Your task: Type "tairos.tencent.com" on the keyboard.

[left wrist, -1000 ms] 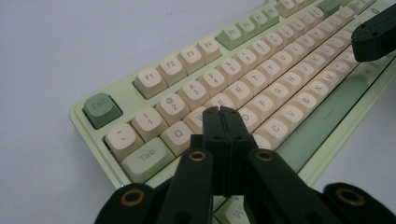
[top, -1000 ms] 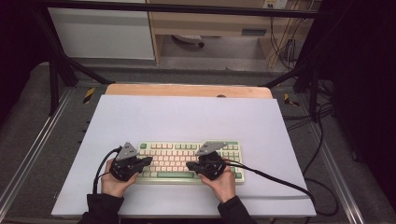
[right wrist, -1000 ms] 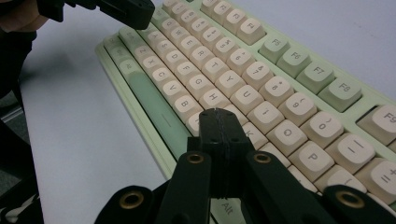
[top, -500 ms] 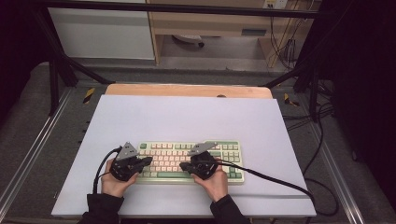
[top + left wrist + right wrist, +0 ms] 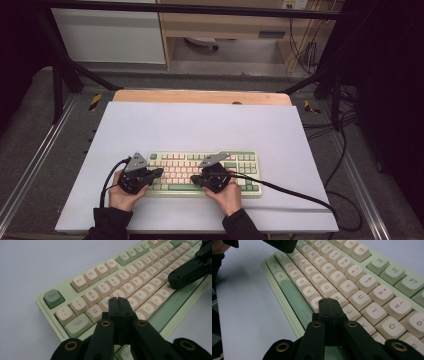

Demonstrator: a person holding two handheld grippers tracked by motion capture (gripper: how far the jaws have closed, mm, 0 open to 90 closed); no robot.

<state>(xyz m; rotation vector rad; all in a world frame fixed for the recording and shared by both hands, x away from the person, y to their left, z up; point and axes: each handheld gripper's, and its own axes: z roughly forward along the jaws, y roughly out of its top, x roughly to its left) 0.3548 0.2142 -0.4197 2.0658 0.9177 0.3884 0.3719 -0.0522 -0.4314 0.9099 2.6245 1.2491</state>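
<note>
Item: keyboard (image 5: 202, 172), flat on white table (image 5: 200, 125), near front edge, within easy reach.
Left hand-held gripper (image 5: 118, 299): jaws together, empty, tip over W/S keys, used as a poker.
Right hand-held gripper (image 5: 327, 300): same, near H/B.

Left gripper (image 5: 156, 172) and right gripper (image 5: 196, 178) — both with fingers pressed fully together, nothing between; tips angled inward toward each other, hands low.
</note>
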